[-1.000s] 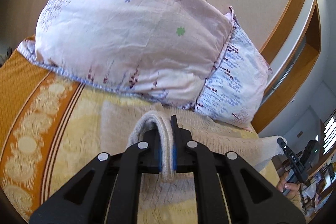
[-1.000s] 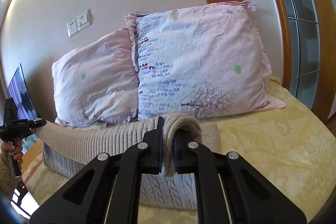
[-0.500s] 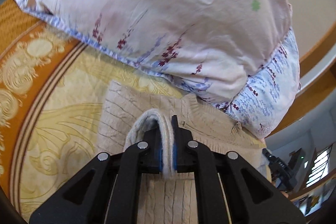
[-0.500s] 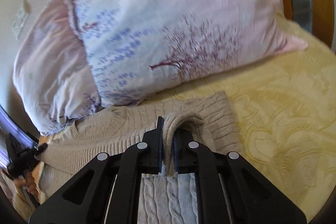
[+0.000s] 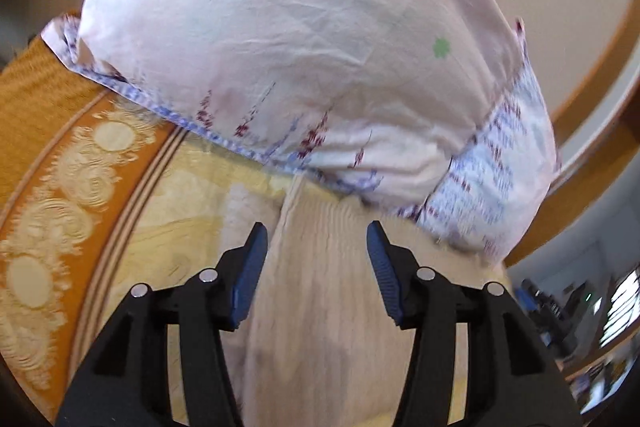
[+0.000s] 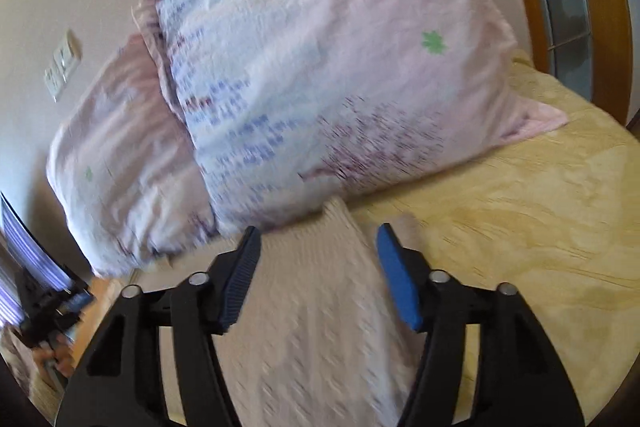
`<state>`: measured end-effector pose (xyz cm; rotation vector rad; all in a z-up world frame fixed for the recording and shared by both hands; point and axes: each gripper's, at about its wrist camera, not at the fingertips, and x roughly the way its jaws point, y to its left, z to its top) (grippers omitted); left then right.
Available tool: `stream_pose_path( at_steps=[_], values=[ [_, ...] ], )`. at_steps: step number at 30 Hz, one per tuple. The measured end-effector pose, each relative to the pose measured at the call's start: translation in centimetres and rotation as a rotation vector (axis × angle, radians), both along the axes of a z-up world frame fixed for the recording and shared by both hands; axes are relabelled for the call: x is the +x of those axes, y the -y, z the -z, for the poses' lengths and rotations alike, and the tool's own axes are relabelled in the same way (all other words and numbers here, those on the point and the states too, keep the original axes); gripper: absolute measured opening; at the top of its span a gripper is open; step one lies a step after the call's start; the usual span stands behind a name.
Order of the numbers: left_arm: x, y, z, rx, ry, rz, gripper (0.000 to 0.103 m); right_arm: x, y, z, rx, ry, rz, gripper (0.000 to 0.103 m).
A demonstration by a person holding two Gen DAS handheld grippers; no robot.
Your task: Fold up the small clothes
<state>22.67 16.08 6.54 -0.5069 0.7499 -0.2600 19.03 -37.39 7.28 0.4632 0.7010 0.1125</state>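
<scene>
Beige knit sweater (image 5: 320, 307) lies flat on the yellow bedspread (image 6: 540, 227), its far edge at 12 o'clock against the pillows (image 6: 320, 87). Left gripper (image 5: 316, 251) and right gripper (image 6: 318, 251): jaws opening, sweater below the gap, pads off the fabric, nothing held.

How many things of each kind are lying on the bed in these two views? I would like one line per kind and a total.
Pink floral pillows: 2, the left pillow and the right pillow
Beige knit sweaters: 1, the sweater, lying in front of the pillows
Total: 3 things on the yellow bedspread
</scene>
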Motion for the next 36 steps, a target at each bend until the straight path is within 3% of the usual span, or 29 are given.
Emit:
stream_pose_path(
  at_steps=[3,10,11,12,19,21,23,31,36],
  values=[
    [-1.8,0.5,0.5,0.073,-0.014,0.032,0.051,-0.9,0.0,1.2,-0.018,-0.046,-0.025,0.044],
    [-3.6,1.5,2.2,0.13,-0.052,0.076,0.05,-2.3,-0.4,3.7,-0.065,-0.118,-0.061,0.04],
    [-3.6,1.5,2.6,0.129,-0.066,0.076,0.048,-2.4,-0.5,3.9,-0.067,-0.124,-0.067,0.036],
    [-3.6,1.5,2.9,0.129,-0.075,0.076,0.045,-2.5,-0.7,4.2,-0.076,-0.134,-0.078,0.031],
    [-3.6,1.8,4.4,0.145,-0.114,0.073,0.032,-2.6,-1.1,5.2,-0.115,-0.15,-0.086,0.026],
    [-3.5,1.6,4.6,0.14,-0.122,0.064,0.026,-2.8,-1.4,5.2,-0.134,-0.147,-0.087,0.023],
    [-3.5,1.4,4.9,0.124,-0.133,0.068,0.008,-2.9,-1.8,5.1,-0.159,-0.134,-0.089,0.012],
    [-4.8,0.4,3.5,0.09,-0.11,0.098,0.007,-5.3,-1.0,2.2,-0.11,-0.046,-0.05,0.01],
    [-5.5,0.2,3.8,0.115,-0.113,0.126,0.007,-5.8,-1.2,3.5,-0.162,-0.108,-0.035,0.01]
  ],
)
